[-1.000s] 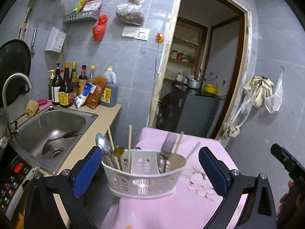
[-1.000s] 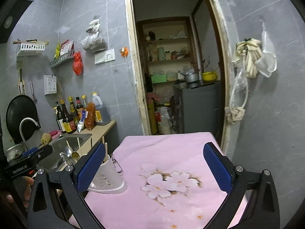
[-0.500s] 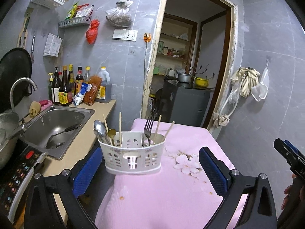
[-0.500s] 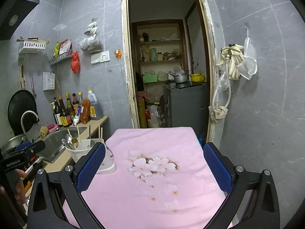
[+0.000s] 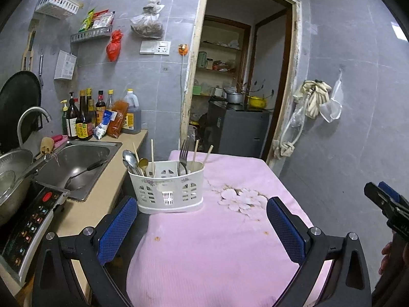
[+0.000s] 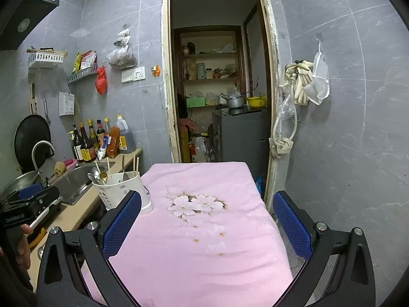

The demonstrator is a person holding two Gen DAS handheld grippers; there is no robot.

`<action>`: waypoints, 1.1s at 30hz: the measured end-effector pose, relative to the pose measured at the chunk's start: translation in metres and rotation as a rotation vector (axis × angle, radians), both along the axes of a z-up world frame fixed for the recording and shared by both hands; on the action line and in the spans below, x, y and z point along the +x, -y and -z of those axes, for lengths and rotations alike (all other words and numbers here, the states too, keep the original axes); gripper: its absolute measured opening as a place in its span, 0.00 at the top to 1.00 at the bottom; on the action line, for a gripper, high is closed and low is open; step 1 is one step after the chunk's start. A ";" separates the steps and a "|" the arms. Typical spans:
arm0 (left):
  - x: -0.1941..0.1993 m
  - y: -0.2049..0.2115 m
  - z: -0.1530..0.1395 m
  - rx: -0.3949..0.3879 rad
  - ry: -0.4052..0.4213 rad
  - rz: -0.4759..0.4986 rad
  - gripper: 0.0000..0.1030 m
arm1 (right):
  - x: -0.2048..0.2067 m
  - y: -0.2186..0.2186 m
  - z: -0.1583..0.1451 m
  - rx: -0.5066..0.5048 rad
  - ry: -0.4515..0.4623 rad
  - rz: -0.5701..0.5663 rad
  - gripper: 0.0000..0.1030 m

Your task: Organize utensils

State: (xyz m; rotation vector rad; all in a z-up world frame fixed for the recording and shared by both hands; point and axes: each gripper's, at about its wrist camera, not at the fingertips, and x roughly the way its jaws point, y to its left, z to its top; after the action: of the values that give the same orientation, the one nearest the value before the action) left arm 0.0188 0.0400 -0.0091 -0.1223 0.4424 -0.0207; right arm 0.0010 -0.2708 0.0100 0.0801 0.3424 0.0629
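Observation:
A white slotted utensil caddy [image 5: 167,190] stands on the left edge of the pink flowered tablecloth [image 5: 225,232]. It holds spoons [image 5: 130,160], a fork [image 5: 183,157] and several chopsticks. My left gripper [image 5: 202,226] is open and empty, a short way back from the caddy. In the right wrist view the caddy [image 6: 120,190] shows left of the left blue pad, and my right gripper [image 6: 207,223] hangs open and empty over the cloth [image 6: 204,230]. The other gripper's body shows at each view's edge, held by a hand.
A steel sink [image 5: 74,161] with a ladle lies left of the table, an induction cooker [image 5: 28,227] in front of it. Sauce bottles [image 5: 84,117] line the counter's back. A doorway [image 6: 217,89] opens behind the table; rags hang on the right wall [image 6: 301,87].
Both grippers have drawn back and risen away from the caddy, which now looks smaller and farther. It stands free on the cloth. Both stay open.

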 end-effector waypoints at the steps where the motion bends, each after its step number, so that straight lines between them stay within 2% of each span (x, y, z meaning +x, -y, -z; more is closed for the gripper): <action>1: -0.004 0.002 0.000 0.005 -0.001 0.004 0.01 | -0.002 0.002 0.000 0.001 -0.001 0.005 0.02; 9: -0.014 0.009 0.002 0.011 -0.010 0.006 0.01 | -0.008 0.011 0.003 0.010 -0.018 0.015 0.02; 33: -0.014 0.009 0.003 0.012 -0.012 0.009 0.01 | -0.008 0.013 0.007 0.014 -0.023 0.004 0.02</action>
State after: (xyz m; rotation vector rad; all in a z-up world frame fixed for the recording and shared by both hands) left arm 0.0048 0.0310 -0.0120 -0.1082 0.4551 -0.0259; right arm -0.0070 -0.2842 0.0026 0.0950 0.3649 0.0601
